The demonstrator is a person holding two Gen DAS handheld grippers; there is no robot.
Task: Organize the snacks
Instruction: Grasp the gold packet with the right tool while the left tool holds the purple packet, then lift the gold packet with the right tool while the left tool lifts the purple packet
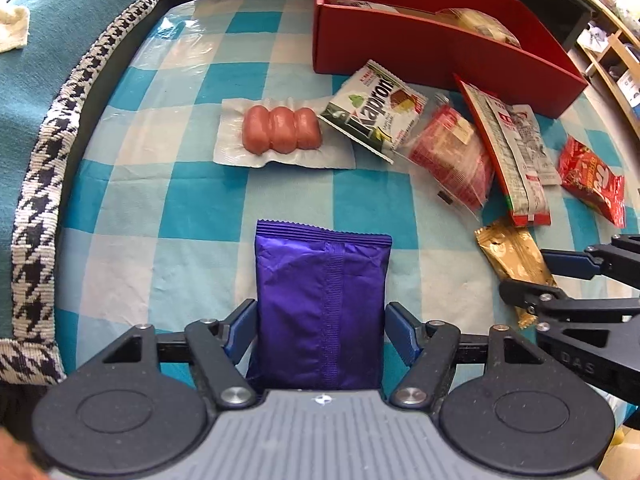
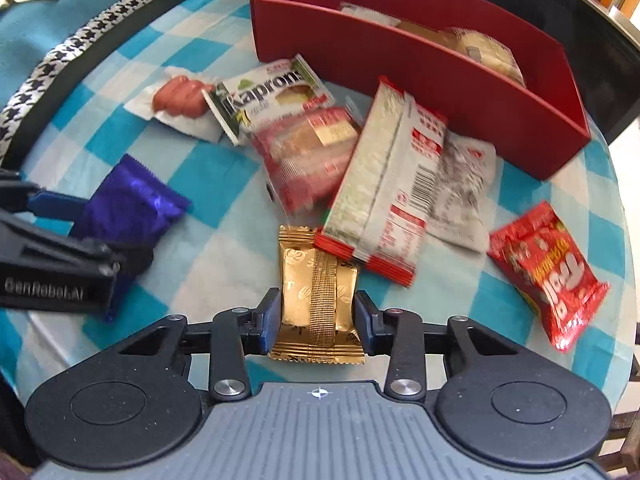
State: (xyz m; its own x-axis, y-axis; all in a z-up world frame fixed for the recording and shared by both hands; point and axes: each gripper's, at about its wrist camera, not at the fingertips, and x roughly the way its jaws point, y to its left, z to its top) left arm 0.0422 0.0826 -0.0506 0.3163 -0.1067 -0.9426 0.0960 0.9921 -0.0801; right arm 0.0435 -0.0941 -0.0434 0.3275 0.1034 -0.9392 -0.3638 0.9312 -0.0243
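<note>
A purple foil packet (image 1: 320, 300) lies flat on the blue-checked cloth between the jaws of my left gripper (image 1: 322, 320). The blue pads stand just beside its edges and do not squeeze it, so that gripper is open. My right gripper (image 2: 318, 316) is shut on a gold foil packet (image 2: 316, 280), its pads pressing both long sides low over the cloth. In the left wrist view the right gripper (image 1: 536, 276) shows at the right edge around the gold packet (image 1: 508, 252). The red box (image 1: 400, 52) stands at the back with wrapped snacks in it.
Between grippers and box lie a sealed sausage pack (image 1: 280, 130), a Kapron wafer packet (image 1: 372, 108), a red-and-clear cake pack (image 1: 452, 156), a long red-edged biscuit pack (image 1: 508, 152) and a small red bag (image 1: 592, 180). A houndstooth strap (image 1: 36, 184) borders the table's left side.
</note>
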